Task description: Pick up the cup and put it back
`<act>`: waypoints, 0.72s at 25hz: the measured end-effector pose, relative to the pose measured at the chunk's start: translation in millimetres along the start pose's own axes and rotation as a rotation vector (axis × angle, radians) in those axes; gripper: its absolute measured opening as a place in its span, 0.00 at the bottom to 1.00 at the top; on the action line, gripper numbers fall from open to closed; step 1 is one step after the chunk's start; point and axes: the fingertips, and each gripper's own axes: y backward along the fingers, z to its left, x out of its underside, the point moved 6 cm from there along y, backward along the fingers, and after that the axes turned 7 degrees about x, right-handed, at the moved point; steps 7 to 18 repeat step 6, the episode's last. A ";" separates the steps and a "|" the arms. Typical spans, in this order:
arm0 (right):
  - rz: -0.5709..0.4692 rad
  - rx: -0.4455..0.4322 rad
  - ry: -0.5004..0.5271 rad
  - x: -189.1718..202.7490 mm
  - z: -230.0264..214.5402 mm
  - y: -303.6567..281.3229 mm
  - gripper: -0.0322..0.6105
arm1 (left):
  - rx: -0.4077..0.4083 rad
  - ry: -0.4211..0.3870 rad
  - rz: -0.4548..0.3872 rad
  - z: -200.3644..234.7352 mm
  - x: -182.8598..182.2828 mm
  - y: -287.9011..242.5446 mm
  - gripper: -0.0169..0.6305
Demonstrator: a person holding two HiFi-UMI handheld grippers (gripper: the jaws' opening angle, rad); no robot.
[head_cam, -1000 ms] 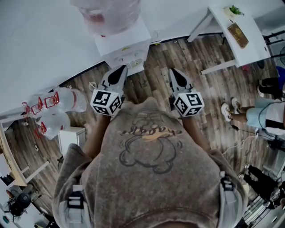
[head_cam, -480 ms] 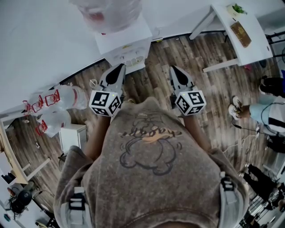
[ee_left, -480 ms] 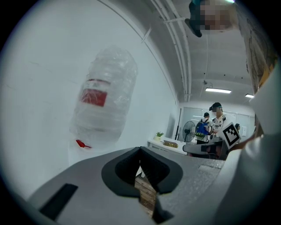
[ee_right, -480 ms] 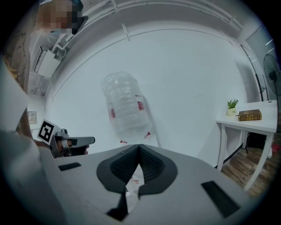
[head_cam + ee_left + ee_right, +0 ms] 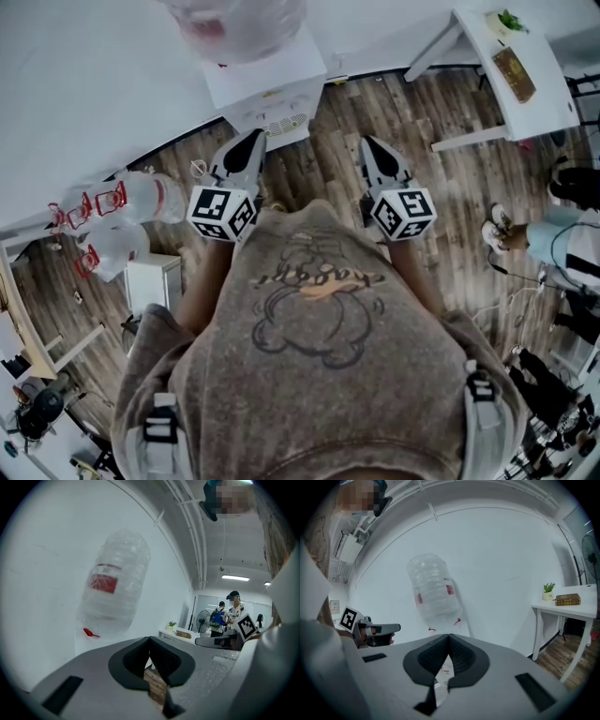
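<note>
- Grey sweatshirt [image 5: 319, 375] with a bear print fills the lower half of the head view. Both of the wearer's forearms reach out from it toward 12 o'clock.
- Left gripper [image 5: 149, 640]: its jaws are pressed together at the tips with nothing between them. Its marker cube [image 5: 223, 214] sits just above the sweatshirt's collar.
- Right gripper [image 5: 448, 635]: its jaws likewise meet tip to tip and it is empty. It lies at 3 o'clock of the left one, apart from it and roughly parallel.
- White water dispenser [image 5: 272, 89] stands at 12 o'clock, ahead of both grippers and against the white wall. It carries a large clear bottle [image 5: 115, 588] with a red label.
- Cup: none of the three views lets me tell where it stands.
- Spare bottles [image 5: 141, 202] with red handles lie at 9 o'clock on the wood floor [image 5: 347, 178], near the wall.
- White table [image 5: 548, 108] stands at 2 o'clock. A small plant [image 5: 511, 19] and a brown box [image 5: 516, 73] are on top of it.
- Another person [image 5: 553, 239] is at 3 o'clock, by the picture's edge.
</note>
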 end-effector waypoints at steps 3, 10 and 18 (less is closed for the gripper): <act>-0.001 0.006 -0.028 0.6 -1.4 -3.1 0.05 | -0.001 -0.005 0.006 3.1 -0.5 0.5 0.03; 0.001 0.000 -0.033 -0.3 -1.4 -7.1 0.05 | -0.006 -0.009 0.009 8.2 -1.3 0.1 0.03; 0.001 0.000 -0.033 -0.3 -1.4 -7.1 0.05 | -0.006 -0.009 0.009 8.2 -1.3 0.1 0.03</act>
